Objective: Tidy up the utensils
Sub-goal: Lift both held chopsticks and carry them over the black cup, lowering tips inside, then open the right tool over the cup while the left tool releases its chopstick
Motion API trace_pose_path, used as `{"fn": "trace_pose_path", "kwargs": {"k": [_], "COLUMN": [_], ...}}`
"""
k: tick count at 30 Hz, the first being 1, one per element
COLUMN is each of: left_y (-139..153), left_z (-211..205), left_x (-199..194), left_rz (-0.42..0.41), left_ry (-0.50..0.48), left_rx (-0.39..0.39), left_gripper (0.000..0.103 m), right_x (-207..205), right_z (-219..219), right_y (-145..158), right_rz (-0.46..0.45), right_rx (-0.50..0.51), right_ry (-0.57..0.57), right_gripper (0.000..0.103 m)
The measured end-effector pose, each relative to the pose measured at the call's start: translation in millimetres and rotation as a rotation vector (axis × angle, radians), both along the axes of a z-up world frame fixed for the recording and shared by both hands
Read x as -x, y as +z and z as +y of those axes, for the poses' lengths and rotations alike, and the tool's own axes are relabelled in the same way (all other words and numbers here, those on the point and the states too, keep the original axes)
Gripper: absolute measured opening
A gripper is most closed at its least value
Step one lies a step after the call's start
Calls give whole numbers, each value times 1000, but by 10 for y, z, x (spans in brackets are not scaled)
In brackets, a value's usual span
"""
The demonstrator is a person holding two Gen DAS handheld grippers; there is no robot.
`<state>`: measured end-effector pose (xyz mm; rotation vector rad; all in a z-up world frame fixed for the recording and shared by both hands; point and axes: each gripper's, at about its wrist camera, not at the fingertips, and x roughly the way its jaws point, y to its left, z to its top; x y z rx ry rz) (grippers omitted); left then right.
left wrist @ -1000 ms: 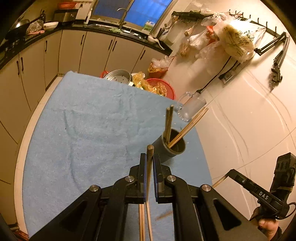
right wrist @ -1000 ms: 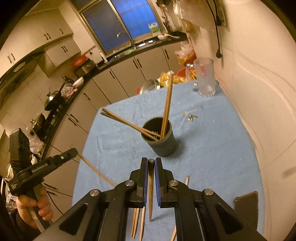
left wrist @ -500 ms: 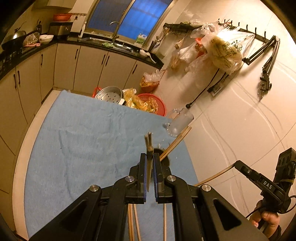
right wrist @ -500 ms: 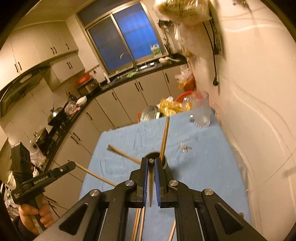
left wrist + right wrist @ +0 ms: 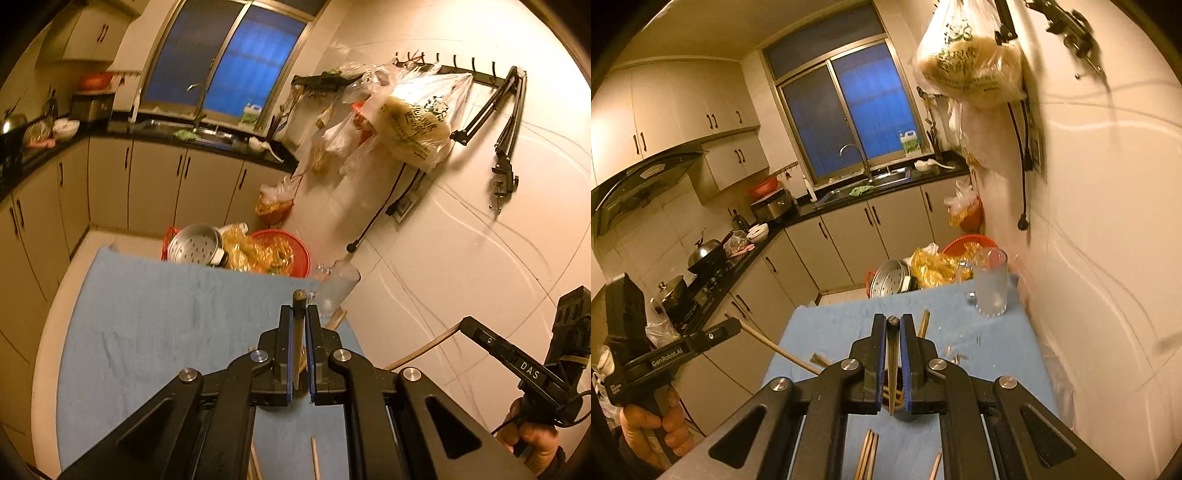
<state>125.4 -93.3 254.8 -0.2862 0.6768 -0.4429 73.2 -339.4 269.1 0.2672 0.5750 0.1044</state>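
My left gripper (image 5: 298, 325) is shut on a wooden chopstick (image 5: 297, 332) that stands upright between its fingers, raised over the blue cloth (image 5: 155, 325). My right gripper (image 5: 893, 332) is shut on another chopstick (image 5: 892, 362), tip down over the dark utensil cup (image 5: 897, 404), which is mostly hidden behind the jaws. Chopstick ends (image 5: 924, 323) stick out of the cup. Loose chopsticks (image 5: 868, 456) lie on the cloth below. Each gripper shows in the other's view, the left one (image 5: 733, 326) and the right one (image 5: 463, 323), each with its chopstick.
A frosted glass mug (image 5: 990, 286) stands at the cloth's far right, by the wall. A steamer pot (image 5: 194, 245) and a red basket (image 5: 284, 251) sit beyond the table's far edge. Plastic bags (image 5: 410, 122) hang on the wall rack. Crumbs (image 5: 955, 354) dot the cloth.
Both grippers have risen and tilted upward with their chopsticks; the cup has slid down behind the jaws, and more of the window and wall shows.
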Motion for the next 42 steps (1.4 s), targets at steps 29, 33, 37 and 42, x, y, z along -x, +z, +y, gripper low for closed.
{"fn": "trace_pose_path", "kwargs": {"k": [29, 33, 37, 42], "left_y": [-449, -512, -587, -661], "left_z": [-571, -606, -630, -672], "left_x": [-555, -589, -619, -647], "left_rz": [22, 39, 58, 76], "left_ry": [-37, -39, -41, -43], "left_rx": [-185, -191, -197, -210], "left_gripper": [6, 6, 6, 6], "right_x": [-615, -672, -717, -743], "right_z": [179, 214, 260, 281], "right_y": [-488, -599, -680, -772], "right_rz": [83, 106, 122, 140], "right_rx": [122, 121, 126, 125], "right_ry": [45, 53, 60, 66], "right_gripper": [8, 8, 8, 8]}}
